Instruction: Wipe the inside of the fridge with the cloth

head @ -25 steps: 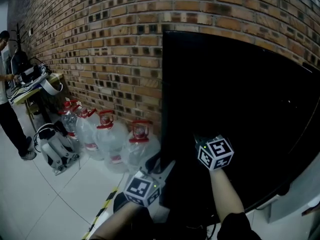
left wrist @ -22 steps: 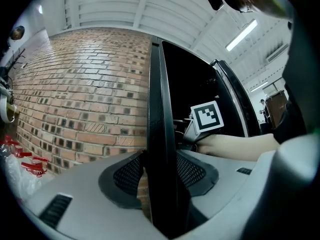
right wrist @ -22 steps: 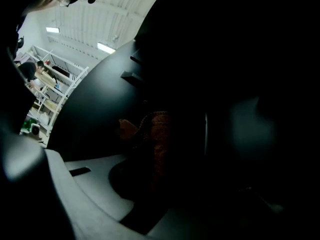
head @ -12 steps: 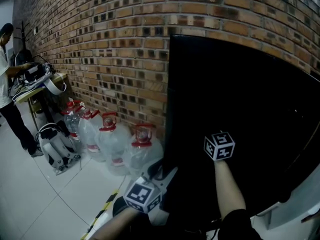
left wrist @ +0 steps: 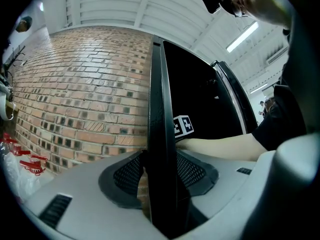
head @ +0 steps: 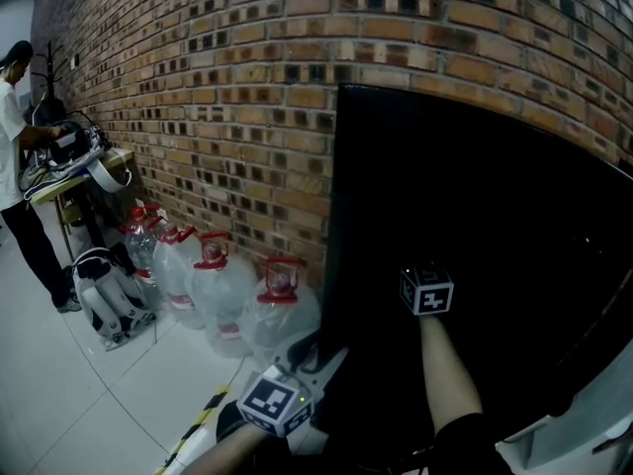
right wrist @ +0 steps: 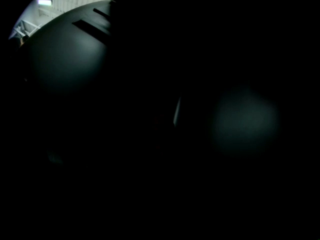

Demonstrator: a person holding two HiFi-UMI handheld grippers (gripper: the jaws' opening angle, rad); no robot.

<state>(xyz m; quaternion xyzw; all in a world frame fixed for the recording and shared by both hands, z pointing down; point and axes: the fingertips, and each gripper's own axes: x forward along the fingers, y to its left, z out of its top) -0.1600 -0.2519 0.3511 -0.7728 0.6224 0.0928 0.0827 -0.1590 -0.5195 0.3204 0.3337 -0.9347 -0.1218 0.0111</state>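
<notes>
Between jaws of the left hand-held gripper (left wrist: 161, 159) — just tightened, clamped — stands the fridge edge (left wrist: 160, 84).

The left gripper (head: 318, 350) is seen at the lower left edge of the black fridge (head: 495, 216), with that edge between its jaws, which have just been closing. The right gripper (head: 426, 289) is held up and to its right, against the fridge's darkness, where its jaws cannot be made out. Red-capped water jugs (head: 213, 283) are lined up left of the left gripper, along a brick wall (head: 198, 107).
</notes>
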